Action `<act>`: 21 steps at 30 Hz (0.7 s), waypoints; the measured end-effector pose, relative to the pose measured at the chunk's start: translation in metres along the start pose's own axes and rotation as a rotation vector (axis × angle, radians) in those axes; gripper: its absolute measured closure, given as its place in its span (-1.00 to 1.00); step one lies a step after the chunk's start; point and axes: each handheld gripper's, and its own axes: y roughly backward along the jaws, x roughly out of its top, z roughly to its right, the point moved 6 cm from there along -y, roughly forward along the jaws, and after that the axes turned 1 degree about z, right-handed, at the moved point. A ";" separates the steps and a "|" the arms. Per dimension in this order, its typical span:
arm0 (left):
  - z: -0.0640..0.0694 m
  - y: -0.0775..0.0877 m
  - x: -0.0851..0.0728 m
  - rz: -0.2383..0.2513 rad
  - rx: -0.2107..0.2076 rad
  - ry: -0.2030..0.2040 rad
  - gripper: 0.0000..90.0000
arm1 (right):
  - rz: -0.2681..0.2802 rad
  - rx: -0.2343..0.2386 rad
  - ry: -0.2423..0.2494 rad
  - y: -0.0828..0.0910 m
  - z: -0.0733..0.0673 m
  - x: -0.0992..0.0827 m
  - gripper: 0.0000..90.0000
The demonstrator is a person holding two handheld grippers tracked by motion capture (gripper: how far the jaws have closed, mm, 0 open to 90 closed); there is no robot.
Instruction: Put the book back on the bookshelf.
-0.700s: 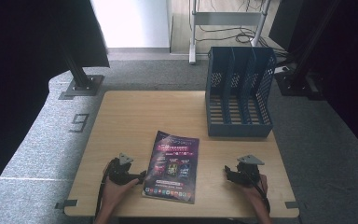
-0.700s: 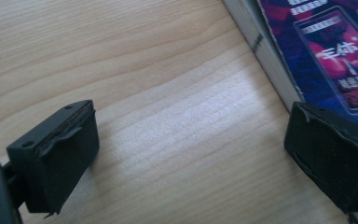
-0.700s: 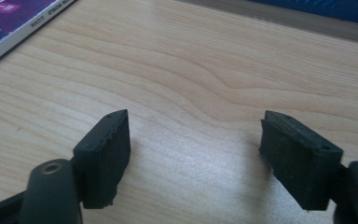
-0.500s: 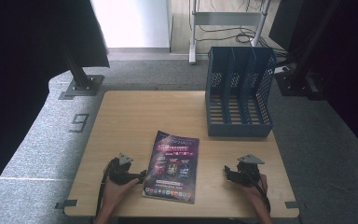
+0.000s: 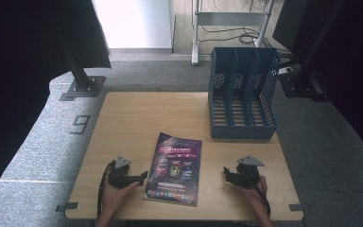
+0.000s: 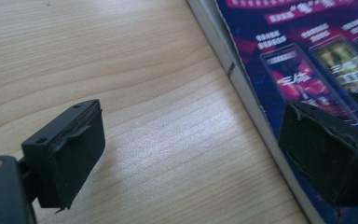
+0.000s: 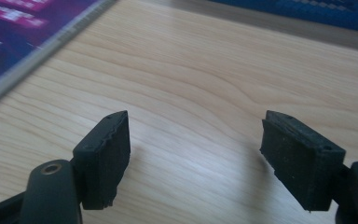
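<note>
A magazine (image 5: 174, 168) lies flat on the wooden surface (image 5: 137, 118), near the front edge, between the two tools. The left tool (image 5: 142, 177) rests just beside the magazine's left edge; its jaws stand wide apart with nothing between them, one jaw over the cover. The right tool (image 5: 227, 173) is released too, apart from the magazine's right edge. A blue file rack (image 5: 242, 94) stands at the far right.

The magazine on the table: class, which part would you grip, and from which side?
Grip the magazine by its long left edge, coming from the left gripper's side. It lies flat on the table, so only its thin edges give purchase, and that gripper's jaws already stand open there.
</note>
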 end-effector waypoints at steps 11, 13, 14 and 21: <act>0.014 -0.006 0.002 -0.004 -0.041 -0.007 -0.75 | 0.046 0.072 0.052 -0.011 -0.048 0.025 -0.45; 0.015 -0.006 0.002 -0.004 -0.037 -0.011 -0.75 | 0.045 0.093 0.056 -0.013 -0.058 0.028 -0.46; 0.017 -0.005 0.002 0.000 -0.042 -0.008 -0.75 | 0.040 0.105 0.049 -0.015 -0.062 0.029 -0.46; 0.017 -0.007 0.005 -0.002 -0.056 0.001 -0.75 | 0.043 0.126 0.028 -0.022 -0.080 0.039 -0.47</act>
